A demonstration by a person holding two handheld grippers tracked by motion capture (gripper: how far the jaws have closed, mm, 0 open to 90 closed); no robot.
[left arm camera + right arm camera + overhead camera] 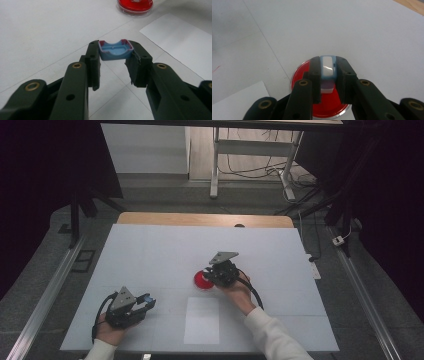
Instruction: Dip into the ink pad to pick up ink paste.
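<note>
1. Left gripper point(113, 53) at the high view's lower left clamps a blue cap point(114, 50), apparently parked aside
2. Right gripper point(327, 68) mid-frame grips a white-and-blue piece point(327, 72) over the red dish point(299, 75), likely for inking

Both grippers are showing black plastic bodies, left gripper point(148, 301) and right gripper point(208, 273) alike; each is carrying a grey three-cornered plate on top and trailing a black cable looping back past the hand. Jaws are running flat and blocky, with brass-coloured rivets at the linkage pivots plus small dark screw holes. Person is wearing white long sleeves point(272, 335) reaching to the wrist
</note>
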